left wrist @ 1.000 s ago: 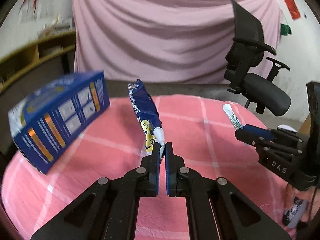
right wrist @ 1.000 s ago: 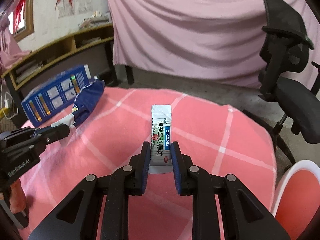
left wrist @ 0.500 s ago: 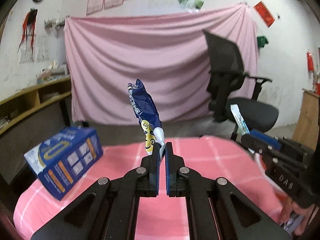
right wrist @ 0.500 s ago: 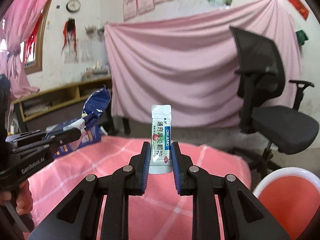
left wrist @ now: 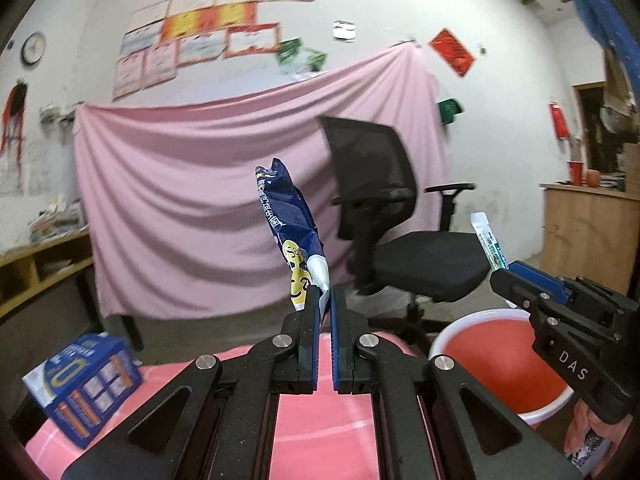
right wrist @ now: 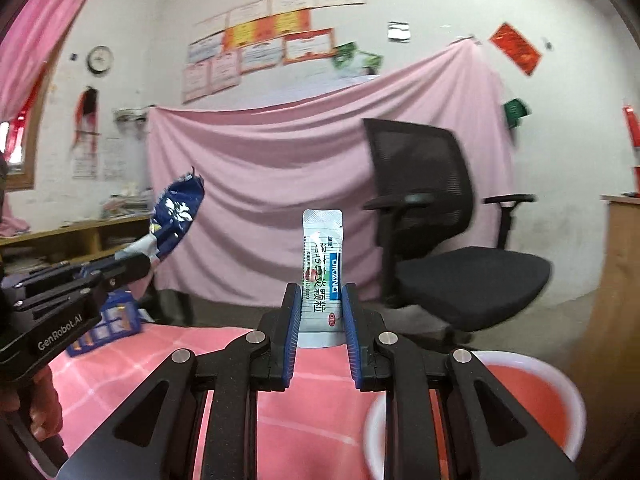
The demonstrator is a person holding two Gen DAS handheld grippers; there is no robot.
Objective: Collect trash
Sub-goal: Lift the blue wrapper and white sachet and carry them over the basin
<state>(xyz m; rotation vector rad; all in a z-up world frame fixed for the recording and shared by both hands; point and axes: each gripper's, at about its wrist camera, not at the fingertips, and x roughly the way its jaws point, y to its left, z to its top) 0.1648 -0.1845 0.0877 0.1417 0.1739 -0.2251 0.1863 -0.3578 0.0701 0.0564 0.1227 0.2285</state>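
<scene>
The left claw [left wrist: 325, 294] is pinched tight on the lower end of a crinkled dark-blue snack wrapper [left wrist: 289, 224], which stands up above the jaws, its yellow print partly covered by the finger tips. The right claw [right wrist: 320, 300] clamps a flat white medicine sachet [right wrist: 322, 268] with blue and green print, held upright with its bottom edge down between the blue-lined jaws.

Both claws are raised above a desk [left wrist: 320, 432] draped in a pink cloth with pale grid lines. At the desk's left edge sits a blue cardboard box [left wrist: 84, 384] with orange and white panels; its lettering is too blurred to read. Down to the right, beside the desk, stands a round bin [left wrist: 500, 364] with a white rim and red inside; in the left wrist view the right claw's black frame covers its right side, and in the right wrist view the bin [right wrist: 532, 400] is half hidden behind the claw's own arms.

Behind, a black mesh-backed office chair [left wrist: 384, 208] stands in front of a loosely hung pink sheet [left wrist: 180, 200]. Papers and a round clock [right wrist: 99, 60] hang on the white wall above, their text illegible. A wooden shelf [left wrist: 36, 264] runs along the left, and a wooden counter [left wrist: 588, 232] is cut off at the right edge.
</scene>
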